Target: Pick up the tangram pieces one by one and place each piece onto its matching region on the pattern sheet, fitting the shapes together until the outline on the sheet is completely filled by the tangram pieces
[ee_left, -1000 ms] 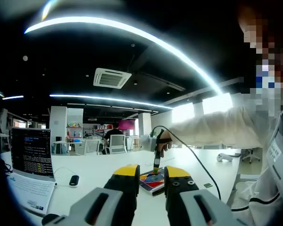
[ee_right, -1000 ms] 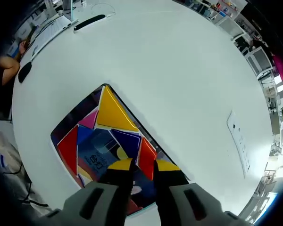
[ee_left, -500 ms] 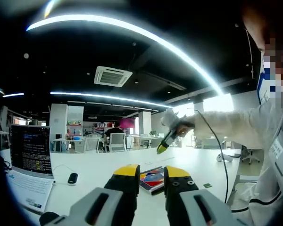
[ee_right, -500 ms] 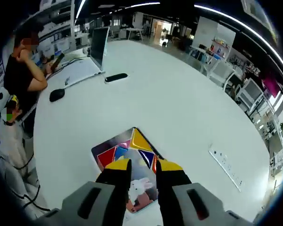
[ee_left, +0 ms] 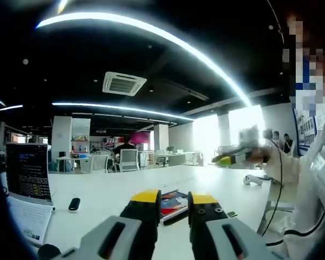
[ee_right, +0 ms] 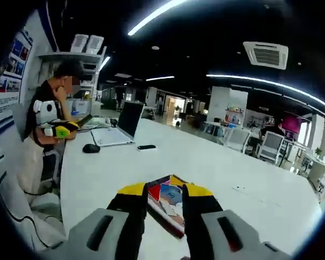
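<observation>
The pattern sheet [ee_left: 174, 206] lies flat on the white table [ee_left: 108, 195] with coloured tangram pieces on it, seen past my left gripper [ee_left: 174, 198], whose yellow-tipped jaws stand open and hold nothing. In the right gripper view the same sheet [ee_right: 168, 207] shows red, blue and yellow pieces beyond my right gripper [ee_right: 165, 190], also open and holding nothing, level and well back from the sheet. That right gripper [ee_left: 228, 159] appears blurred at the right of the left gripper view, raised above the table in a hand. The left gripper [ee_right: 60, 130] shows small at the left.
An open laptop [ee_left: 24, 187] and a black mouse [ee_left: 73, 204] sit at the left; the same laptop [ee_right: 121, 125], mouse [ee_right: 90, 148] and a dark phone [ee_right: 147, 147] lie beyond the sheet. A person [ee_right: 57, 95] sits at the far end. Bare tabletop surrounds the sheet.
My right gripper has risen off the sheet, where it hovered over a red-orange piece, and pulled back to the right; its view swung from looking down to level. The left gripper barely moved.
</observation>
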### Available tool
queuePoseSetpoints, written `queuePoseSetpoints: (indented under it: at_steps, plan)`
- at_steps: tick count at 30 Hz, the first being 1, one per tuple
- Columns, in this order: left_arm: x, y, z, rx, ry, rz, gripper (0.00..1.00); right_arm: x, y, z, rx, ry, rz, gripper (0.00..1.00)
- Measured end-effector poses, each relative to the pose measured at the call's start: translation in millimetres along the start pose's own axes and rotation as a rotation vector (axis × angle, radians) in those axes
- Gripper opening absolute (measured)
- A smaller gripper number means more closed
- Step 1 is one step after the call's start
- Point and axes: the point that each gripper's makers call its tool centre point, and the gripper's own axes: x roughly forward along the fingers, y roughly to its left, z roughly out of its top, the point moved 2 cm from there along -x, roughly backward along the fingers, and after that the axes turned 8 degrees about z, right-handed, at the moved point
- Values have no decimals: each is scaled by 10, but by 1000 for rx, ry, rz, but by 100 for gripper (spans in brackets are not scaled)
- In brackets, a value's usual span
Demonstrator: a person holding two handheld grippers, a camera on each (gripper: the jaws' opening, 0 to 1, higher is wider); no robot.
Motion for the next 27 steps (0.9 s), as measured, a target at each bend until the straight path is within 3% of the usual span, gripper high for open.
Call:
queuePoseSetpoints:
  at_steps: [2,3,6,9,11,13,15,17,20,23,26,27]
  plan:
    - [30,-22,1,-1,3,1,22,-204,67,-100,-40,3,-21,32]
    - [40,-33,1,2,4,3,22,-309,50,-92,-53,-34,-60,33]
    - [69,-97,-30,44,33,17,22,-577,-51,-104,29,-105,-105,33]
    - [45,-136,-17,49,34,18,22,-829,-203,-100,22,-145,-151,33]
    - [46,-122,7,39,24,29,22,-955,-291,-109,76,-221,-180,32]
    - [49,-109,20,33,17,43,22,-1011,-315,-230,143,-279,-167,31]
    - [53,-112,10,17,15,43,22,-979,-324,-409,182,-246,-161,30]
    - [53,-135,-18,14,21,28,22,-961,-326,-575,183,-170,-170,30]
    - [57,-131,-14,18,23,28,22,-975,-310,-514,146,-170,-169,30]
    - [45,-140,54,22,3,29,22,-976,-304,-230,66,-152,-156,30]
    - [26,-182,114,20,-19,12,22,-995,-321,-17,41,-220,-181,30]
    - [27,-193,128,16,-25,4,22,-971,-308,-30,44,-211,-174,30]
